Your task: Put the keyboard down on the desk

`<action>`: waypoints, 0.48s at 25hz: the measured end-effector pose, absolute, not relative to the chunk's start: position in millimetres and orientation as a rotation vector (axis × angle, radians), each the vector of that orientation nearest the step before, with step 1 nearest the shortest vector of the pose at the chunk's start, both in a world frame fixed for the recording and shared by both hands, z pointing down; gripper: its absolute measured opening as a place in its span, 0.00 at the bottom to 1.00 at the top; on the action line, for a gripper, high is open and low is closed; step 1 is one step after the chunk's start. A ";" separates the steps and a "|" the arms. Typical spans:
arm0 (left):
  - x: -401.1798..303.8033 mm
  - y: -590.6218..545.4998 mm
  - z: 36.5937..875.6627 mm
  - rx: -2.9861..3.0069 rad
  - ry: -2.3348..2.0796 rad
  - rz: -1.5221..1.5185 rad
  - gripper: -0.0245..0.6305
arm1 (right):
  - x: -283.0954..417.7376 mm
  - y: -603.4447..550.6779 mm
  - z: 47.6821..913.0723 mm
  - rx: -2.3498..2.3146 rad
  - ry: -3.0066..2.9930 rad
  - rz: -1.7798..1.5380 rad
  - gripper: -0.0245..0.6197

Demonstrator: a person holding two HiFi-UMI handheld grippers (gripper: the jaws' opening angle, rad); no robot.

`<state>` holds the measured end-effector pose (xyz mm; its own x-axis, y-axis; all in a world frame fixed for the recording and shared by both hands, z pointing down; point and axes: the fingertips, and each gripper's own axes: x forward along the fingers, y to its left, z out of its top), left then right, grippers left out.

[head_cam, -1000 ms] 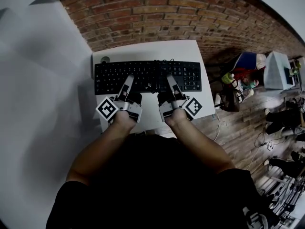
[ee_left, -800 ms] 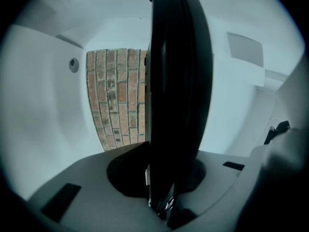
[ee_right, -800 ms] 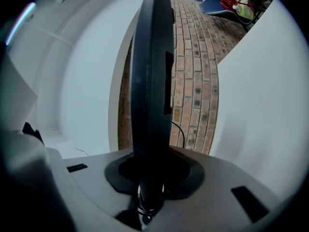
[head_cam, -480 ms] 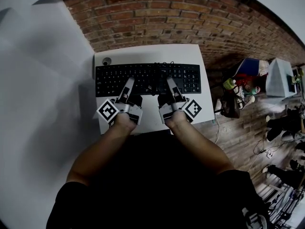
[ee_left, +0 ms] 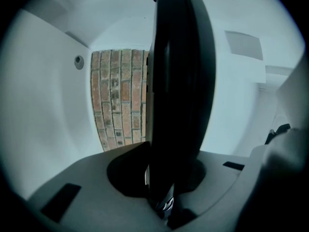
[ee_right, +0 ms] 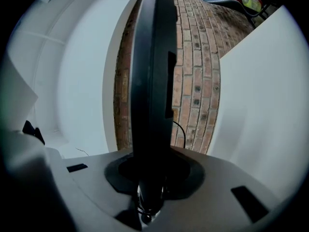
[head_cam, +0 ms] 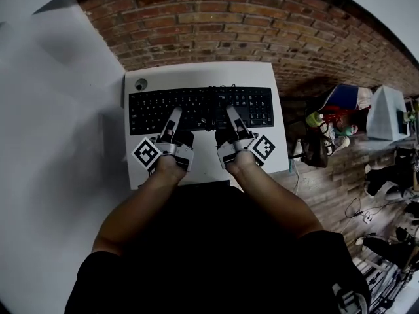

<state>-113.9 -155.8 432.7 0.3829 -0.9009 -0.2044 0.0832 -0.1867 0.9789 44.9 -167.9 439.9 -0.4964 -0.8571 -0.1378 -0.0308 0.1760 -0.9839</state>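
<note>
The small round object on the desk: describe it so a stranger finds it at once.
Find the white desk, then the long black keyboard over it. Beyond the keyboard's left end, in the desk's far left corner, sits the round object: small and grey, the only such thing there.

No txt, brand or no. readable anywhere. Keys of keyboard (head_cam: 200, 108) show pale legends, too small to read. Only signs: b/w square marker (head_cam: 146, 154) on left gripper (head_cam: 175, 114) cube, just below keyboard's near edge; same on right gripper (head_cam: 230, 112) cube.
</note>
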 end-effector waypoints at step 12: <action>-91.9 -172.0 465.0 1.456 -0.821 -1.026 0.16 | 65.7 -185.1 475.6 -0.859 1.701 -1.491 0.20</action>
